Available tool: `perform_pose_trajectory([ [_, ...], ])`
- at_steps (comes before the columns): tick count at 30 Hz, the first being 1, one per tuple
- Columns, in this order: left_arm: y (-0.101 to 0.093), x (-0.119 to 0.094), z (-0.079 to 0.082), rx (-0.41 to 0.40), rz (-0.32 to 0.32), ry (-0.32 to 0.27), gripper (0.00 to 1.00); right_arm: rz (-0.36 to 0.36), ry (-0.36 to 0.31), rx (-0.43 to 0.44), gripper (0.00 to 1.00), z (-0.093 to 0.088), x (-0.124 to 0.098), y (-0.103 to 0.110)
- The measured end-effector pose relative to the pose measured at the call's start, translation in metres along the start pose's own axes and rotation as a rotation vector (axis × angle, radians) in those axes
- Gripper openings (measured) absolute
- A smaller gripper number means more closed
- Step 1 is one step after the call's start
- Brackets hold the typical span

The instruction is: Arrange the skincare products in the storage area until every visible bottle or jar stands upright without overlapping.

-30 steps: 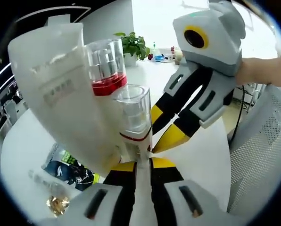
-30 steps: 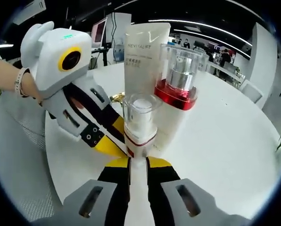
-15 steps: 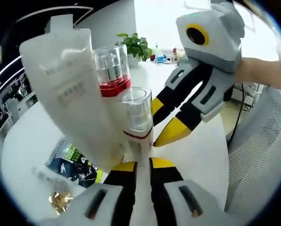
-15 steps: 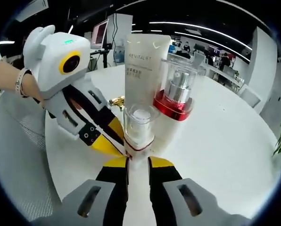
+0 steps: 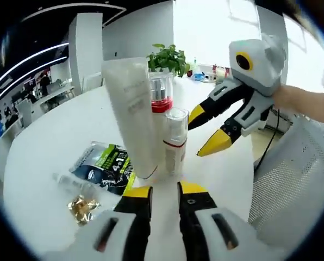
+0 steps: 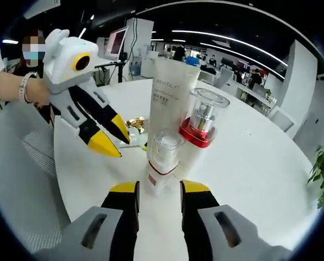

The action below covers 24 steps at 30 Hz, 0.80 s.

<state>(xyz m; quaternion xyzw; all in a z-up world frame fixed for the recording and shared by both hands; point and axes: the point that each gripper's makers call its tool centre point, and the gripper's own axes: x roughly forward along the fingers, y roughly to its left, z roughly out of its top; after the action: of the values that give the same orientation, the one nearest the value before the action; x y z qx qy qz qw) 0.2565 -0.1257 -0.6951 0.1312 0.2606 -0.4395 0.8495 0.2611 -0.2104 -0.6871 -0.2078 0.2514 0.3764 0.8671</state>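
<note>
Three products stand upright, clustered mid-surface (image 5: pixel 53 141) — small pump bottle (image 5: pixel 174 142), tube (image 5: pixel 135 125), red-collared bottle (image 5: pixel 160 93). Left claw (image 5: pixel 164 191) and right claw (image 6: pixel 158 188) both apart, empty — withdraw straight, avoid nudging.

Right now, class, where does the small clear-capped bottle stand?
The small clear-capped bottle stands upright on the white table, just beyond the left gripper, beside the white tube.

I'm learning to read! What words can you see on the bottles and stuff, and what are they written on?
"REVITALIFT", faint and partly hard to make out, near the top of the tall white tube.
Small lines under it on the tube: too small to read.
Print on the green and black packet lying on the table: too blurred to read.
The small pump bottle and the red-collared bottle: no readable words.
</note>
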Motion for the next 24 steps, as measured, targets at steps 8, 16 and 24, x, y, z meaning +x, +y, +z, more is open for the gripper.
perform_pose_trajectory([
  [8,0.008,-0.028,0.004,-0.046,0.03,-0.033,0.25,-0.017,-0.021,0.034,0.48,0.008,-0.011,0.004],
  [16,0.014,-0.059,0.005,-0.083,0.074,-0.064,0.36,-0.038,-0.04,0.075,0.67,0.022,-0.024,0.012],
  [24,0.015,-0.085,0.011,-0.057,0.125,-0.083,0.44,-0.041,-0.051,0.108,0.78,0.036,-0.037,0.023],
])
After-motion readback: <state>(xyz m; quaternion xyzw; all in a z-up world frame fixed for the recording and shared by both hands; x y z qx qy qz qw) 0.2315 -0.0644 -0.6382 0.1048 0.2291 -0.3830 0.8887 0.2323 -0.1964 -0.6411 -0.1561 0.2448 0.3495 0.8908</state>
